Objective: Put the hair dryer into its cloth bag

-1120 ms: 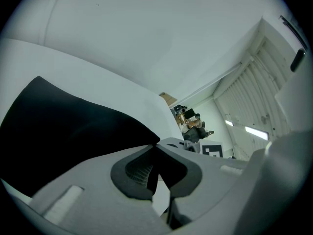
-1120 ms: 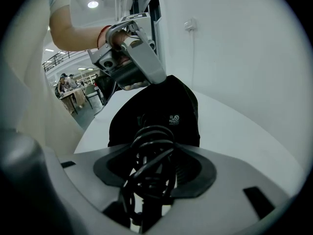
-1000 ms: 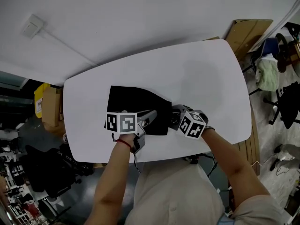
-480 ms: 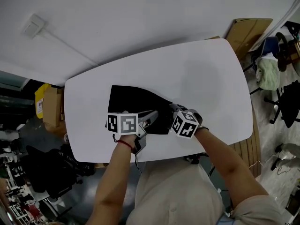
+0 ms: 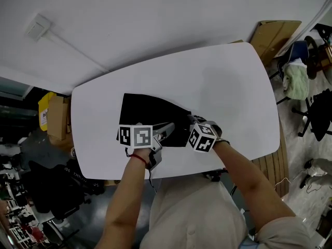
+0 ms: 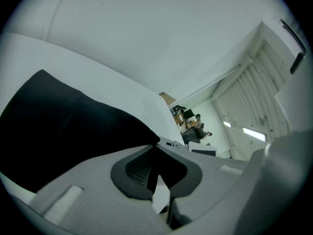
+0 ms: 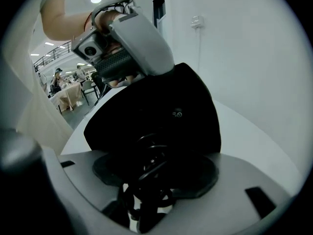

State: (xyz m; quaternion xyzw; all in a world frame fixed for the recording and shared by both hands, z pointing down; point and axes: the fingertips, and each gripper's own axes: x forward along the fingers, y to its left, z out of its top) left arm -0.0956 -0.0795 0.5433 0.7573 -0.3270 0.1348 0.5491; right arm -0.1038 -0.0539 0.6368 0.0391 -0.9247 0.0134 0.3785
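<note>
A black cloth bag (image 5: 148,115) lies flat on the white table (image 5: 228,87). My left gripper (image 5: 168,130) is at its near edge by the mouth, shut on the cloth; in the left gripper view the bag (image 6: 63,126) runs up to my closed jaws (image 6: 155,153). My right gripper (image 5: 191,122) is at the bag's right end. Its jaws stand wide around the black hair dryer and its coiled cord (image 7: 149,177) and have just been opening a little. The dryer's body is dark against the bag (image 7: 161,111) and hard to make out. The left gripper (image 7: 132,48) shows above the bag.
Bare white tabletop stretches right of and beyond the bag. Cardboard boxes (image 5: 54,118) stand on the floor at the left and another box (image 5: 272,35) at the far right. Office chairs (image 5: 316,113) stand right of the table.
My right gripper has moved left, closer to the bag's mouth, with the dryer. The left gripper and the bag have stayed put.
</note>
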